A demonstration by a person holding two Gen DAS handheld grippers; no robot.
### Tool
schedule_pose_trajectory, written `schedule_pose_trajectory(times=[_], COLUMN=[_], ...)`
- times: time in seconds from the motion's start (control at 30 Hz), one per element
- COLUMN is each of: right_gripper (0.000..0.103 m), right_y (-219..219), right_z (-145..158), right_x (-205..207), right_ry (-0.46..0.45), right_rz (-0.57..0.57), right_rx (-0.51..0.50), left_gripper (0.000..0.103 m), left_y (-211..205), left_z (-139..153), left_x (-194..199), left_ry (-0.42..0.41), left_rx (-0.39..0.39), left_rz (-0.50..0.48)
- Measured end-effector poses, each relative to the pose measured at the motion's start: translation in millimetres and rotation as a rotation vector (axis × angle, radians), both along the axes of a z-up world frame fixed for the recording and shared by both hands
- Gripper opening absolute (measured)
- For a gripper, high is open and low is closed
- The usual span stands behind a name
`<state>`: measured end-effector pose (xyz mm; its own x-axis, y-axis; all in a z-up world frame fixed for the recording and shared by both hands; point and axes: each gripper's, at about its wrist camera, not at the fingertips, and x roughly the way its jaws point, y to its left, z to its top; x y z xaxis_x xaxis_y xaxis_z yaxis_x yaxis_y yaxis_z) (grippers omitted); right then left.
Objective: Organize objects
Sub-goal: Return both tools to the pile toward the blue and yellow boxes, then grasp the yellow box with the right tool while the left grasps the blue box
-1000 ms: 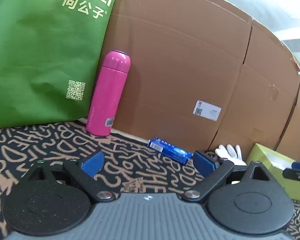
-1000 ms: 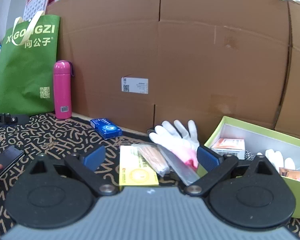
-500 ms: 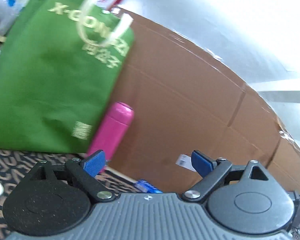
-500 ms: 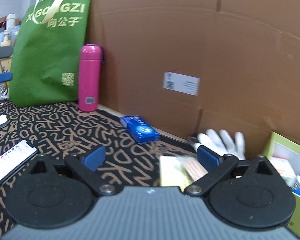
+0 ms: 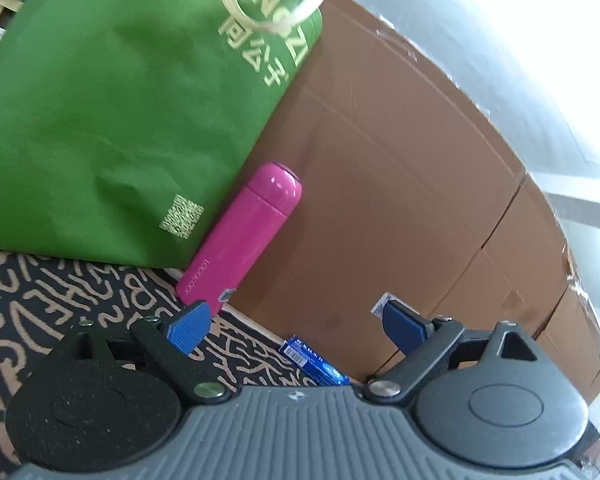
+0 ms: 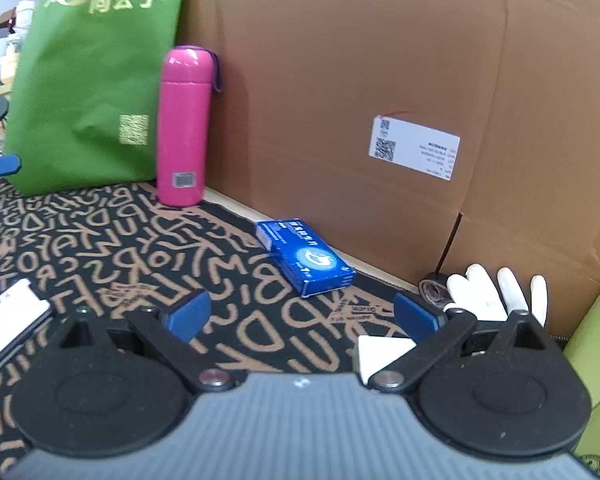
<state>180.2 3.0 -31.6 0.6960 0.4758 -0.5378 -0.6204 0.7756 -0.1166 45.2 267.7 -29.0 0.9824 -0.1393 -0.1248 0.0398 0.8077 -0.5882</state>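
Note:
A small blue box [image 6: 307, 257] lies flat on the black lettered cloth [image 6: 100, 248], close to the cardboard wall. My right gripper [image 6: 302, 316] hovers open just in front of it, nothing between its blue pads. A pink bottle [image 6: 184, 126] stands upright to the left, beside a green tote bag [image 6: 96, 72]. My left gripper [image 5: 296, 326] is tilted and raised, open and holding nothing; beyond it I see the pink bottle [image 5: 244, 236], the green bag [image 5: 120, 108] and a corner of the blue box [image 5: 314, 364].
A cardboard wall [image 6: 380, 80] closes the back. A white glove [image 6: 492, 292] and a dark tape roll [image 6: 432, 290] lie at right, by a light green box [image 6: 592, 344]. A white card [image 6: 380, 354] lies near my right finger. A phone [image 6: 8, 312] lies at left.
The right gripper has swung left and nearer, from the glove and open box toward the blue box. The left gripper has tilted up and rolled, so the bag and bottle now lean.

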Motion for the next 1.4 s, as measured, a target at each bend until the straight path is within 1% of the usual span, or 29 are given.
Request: schedule_pose_trajectory(times=[0.13, 0.27, 0.4, 0.57, 0.6, 0.63, 0.67, 0.7, 0.77, 0.83, 0.93, 1.0, 1.13, 1.2, 1.3, 1.4], right_gripper=[0.1, 0.1, 0.1, 0.099, 0.097, 0.086, 0.067, 0.066, 0.064, 0.064, 0.064, 0.064, 0.064, 0.064, 0.064, 0.064], right_y=[5.0, 14.5, 28.9, 44.9, 47.3, 49.5, 51.0, 51.4, 49.1, 47.4, 39.9, 33.2, 13.3, 2.2, -12.7, -26.8], right_z=[-2.8, -9.4, -20.5, -33.3, -35.7, -38.2, -40.6, -42.9, -43.6, -42.1, -39.0, -37.9, -37.5, -35.6, -33.9, -33.4], right_x=[17.7, 42.1, 64.0, 89.0, 92.9, 96.0, 98.5, 100.0, 95.6, 87.2, 71.7, 57.6, 16.9, -0.9, -26.9, -47.9], right_ry=[0.013, 0.043, 0.061, 0.093, 0.101, 0.111, 0.129, 0.151, 0.149, 0.139, 0.156, 0.175, 0.193, 0.204, 0.227, 0.241], right_rz=[-0.02, -0.028, -0.021, -0.003, -0.002, 0.001, 0.007, 0.011, 0.007, 0.014, 0.036, 0.049, 0.074, 0.069, 0.047, 0.034], right_rx=[0.017, 0.025, -0.007, -0.035, -0.041, -0.045, -0.049, -0.048, -0.034, -0.045, -0.031, -0.027, -0.013, 0.005, 0.041, 0.064], left_gripper=[0.096, 0.096, 0.096, 0.096, 0.096, 0.096, 0.096, 0.096, 0.096, 0.096, 0.096, 0.096, 0.096, 0.096, 0.096, 0.096], left_y=[-1.4, 1.3, 3.0, 6.5, 6.2, 5.8, 5.3, 4.9, 4.4, 3.1, 1.5, -0.9, -16.5, -28.7, -59.5, -102.8], left_z=[-2.0, -4.8, -5.7, -3.4, -2.5, -1.7, -1.1, -0.8, -0.8, -0.9, -0.9, 0.3, 0.9, -1.6, -9.0, -22.6], left_x=[15.2, 26.9, 34.7, 39.2, 39.8, 40.5, 40.7, 40.4, 39.1, 36.9, 32.8, 27.8, 16.5, 14.6, 16.5, 25.0], left_ry=[0.005, 0.019, 0.03, 0.025, 0.022, 0.021, 0.021, 0.019, 0.018, 0.021, 0.027, 0.026, 0.039, 0.072, 0.155, 0.242], left_rx=[0.035, 0.022, 0.038, 0.025, 0.034, 0.045, 0.056, 0.061, 0.063, 0.063, 0.051, 0.039, 0.035, 0.026, 0.016, -0.012], left_rz=[-0.013, -0.031, -0.043, -0.066, -0.064, -0.064, -0.064, -0.064, -0.065, -0.061, -0.057, -0.066, -0.076, -0.108, -0.155, -0.251])
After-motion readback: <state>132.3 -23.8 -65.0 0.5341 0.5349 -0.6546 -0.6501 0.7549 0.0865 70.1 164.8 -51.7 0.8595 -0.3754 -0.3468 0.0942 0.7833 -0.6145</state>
